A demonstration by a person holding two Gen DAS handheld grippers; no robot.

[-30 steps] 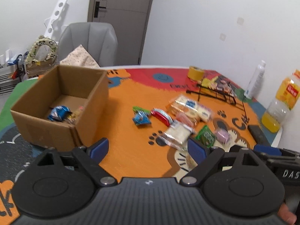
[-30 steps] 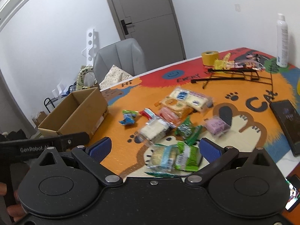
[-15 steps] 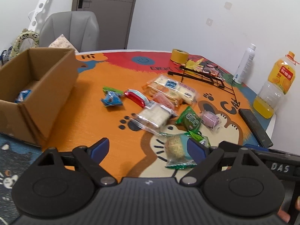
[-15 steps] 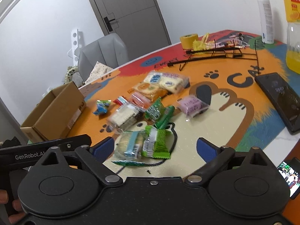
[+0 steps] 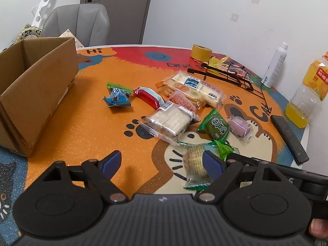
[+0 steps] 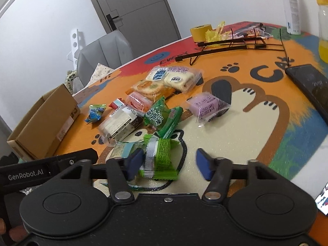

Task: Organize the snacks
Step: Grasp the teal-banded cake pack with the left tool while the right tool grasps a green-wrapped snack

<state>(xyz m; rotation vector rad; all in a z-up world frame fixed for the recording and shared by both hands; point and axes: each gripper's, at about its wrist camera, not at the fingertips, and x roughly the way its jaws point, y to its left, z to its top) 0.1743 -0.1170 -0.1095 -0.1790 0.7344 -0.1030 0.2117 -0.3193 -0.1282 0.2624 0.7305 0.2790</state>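
Several wrapped snacks lie in a heap mid-table: a blue candy pack (image 5: 117, 99), a red bar (image 5: 148, 97), a clear cracker pack (image 5: 169, 121), a green pack (image 5: 217, 125) and a purple pack (image 6: 208, 106). A cardboard box (image 5: 39, 88) stands at the left. My left gripper (image 5: 162, 162) is open and empty above the mat, short of the heap. My right gripper (image 6: 168, 163) is open; a bright green snack pack (image 6: 161, 157) lies between its fingers, close to the left pad.
A black wire rack (image 5: 225, 74), a yellow tape roll (image 5: 201, 52), a white spray bottle (image 5: 274, 65) and an orange juice bottle (image 5: 307, 94) stand at the back right. A black phone (image 6: 309, 86) lies at the right table edge. A grey chair (image 5: 80, 22) stands behind.
Both grippers moved rightward and forward to the snack heap; the box slid to the left of view. The right gripper came down around the bright green pack.
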